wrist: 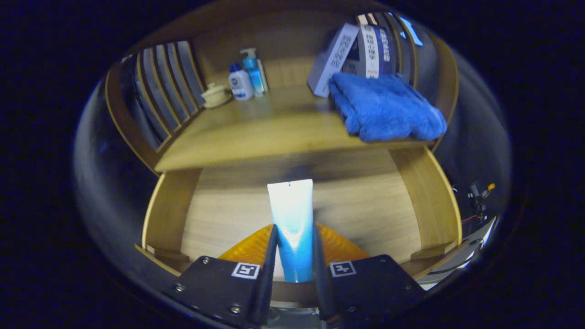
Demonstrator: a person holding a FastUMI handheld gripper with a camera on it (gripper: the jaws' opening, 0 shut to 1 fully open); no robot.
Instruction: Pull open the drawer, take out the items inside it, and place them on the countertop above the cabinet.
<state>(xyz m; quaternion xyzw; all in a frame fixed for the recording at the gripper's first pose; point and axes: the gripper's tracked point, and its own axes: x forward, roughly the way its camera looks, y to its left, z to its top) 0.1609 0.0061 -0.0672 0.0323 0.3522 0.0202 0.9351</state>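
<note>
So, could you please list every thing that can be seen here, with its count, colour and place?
tube: one, white fading to blue, between the gripper's fingers, above the open drawer
drawer: one, light wood, pulled open below the countertop
countertop: one, light wood, beyond the drawer
towel: one, blue, folded, on the countertop's right side
boxes: two or more, white and dark blue, leaning behind the towel
bottles: two, white and blue, at the countertop's back
small jar: one, cream, left of the bottles
gripper: one, both fingers pressing on the tube
</note>
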